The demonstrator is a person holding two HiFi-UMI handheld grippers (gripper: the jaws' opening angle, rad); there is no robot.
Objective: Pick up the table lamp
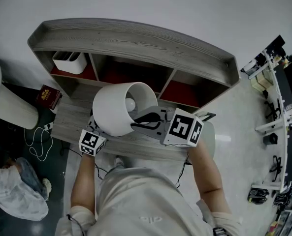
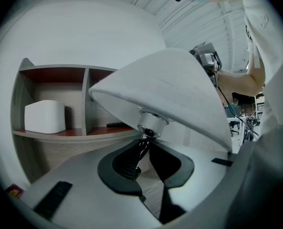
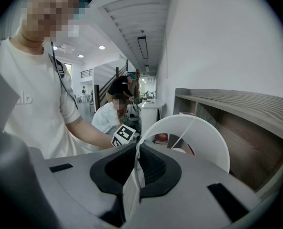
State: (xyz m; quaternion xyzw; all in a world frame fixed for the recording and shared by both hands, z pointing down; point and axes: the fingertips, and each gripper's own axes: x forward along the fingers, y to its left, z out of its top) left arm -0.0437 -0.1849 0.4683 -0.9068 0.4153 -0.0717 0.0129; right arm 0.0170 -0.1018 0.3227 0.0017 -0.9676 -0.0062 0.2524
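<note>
Two grippers hold white table lamp with round shade, tilted over grey wooden shelf desk. Left gripper clamps thin stem under shade; right gripper pinches shade rim.

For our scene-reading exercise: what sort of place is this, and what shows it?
Probably an open-plan office or lab: a wooden desk with cubby shelves, cluttered workbenches to one side, and other people down a long hall.

Head view: lamp shade covers left gripper jaws; its base seemingly behind shade.
</note>
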